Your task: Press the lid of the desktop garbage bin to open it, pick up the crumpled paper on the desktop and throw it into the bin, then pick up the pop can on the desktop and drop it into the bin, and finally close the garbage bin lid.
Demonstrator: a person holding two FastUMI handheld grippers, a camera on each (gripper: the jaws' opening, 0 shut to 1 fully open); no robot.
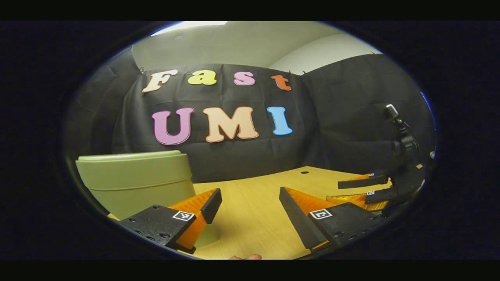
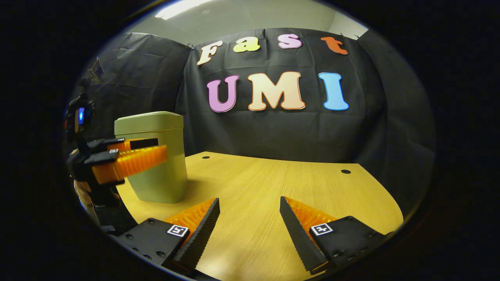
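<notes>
We hold the left gripper and right gripper wide and empty, the closed garbage bin at ten o'clock on the worktop, where an off-centre press could tip it.

A ceiling light is glaring overhead, the counter is glowing warmly, the bin is casting a soft shadow, and edges are bending and dimming.

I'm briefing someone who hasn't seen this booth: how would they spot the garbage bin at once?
Start at the wooden desktop in front of the black cloth wall. At its back left corner stands the garbage bin, pale green with its lid shut. It is the one tall thing standing on the desk, with the left hand-held gripper hovering beside it.
</notes>
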